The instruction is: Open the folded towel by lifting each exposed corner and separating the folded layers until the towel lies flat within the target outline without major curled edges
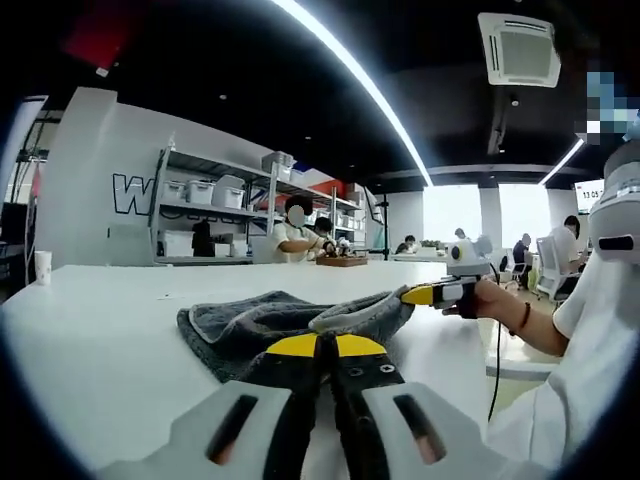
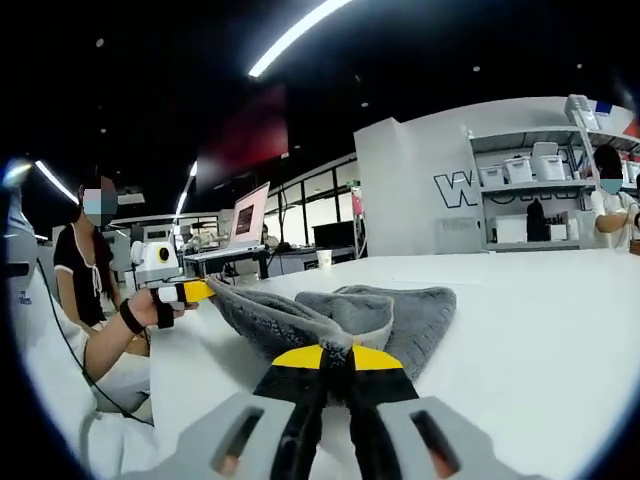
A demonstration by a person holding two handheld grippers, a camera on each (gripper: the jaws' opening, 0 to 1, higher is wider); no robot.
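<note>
We see a white table (image 1: 90, 350) carrying the grey towel (image 1: 260, 325), bunched and partly lifted near its edge. In the left gripper view, the left gripper (image 1: 325, 347) is clamped on the towel's near edge, yellow tips together. The right gripper (image 1: 425, 294) comes in from the right, pinching a raised corner. In the right gripper view, the right gripper (image 2: 338, 357) is likewise closed on towel fabric, with the left gripper (image 2: 192, 291) gripping the far corner.

Bare white table (image 1: 100, 350) surrounds the rumpled grey towel (image 1: 260, 325); passage unobstructed.
</note>
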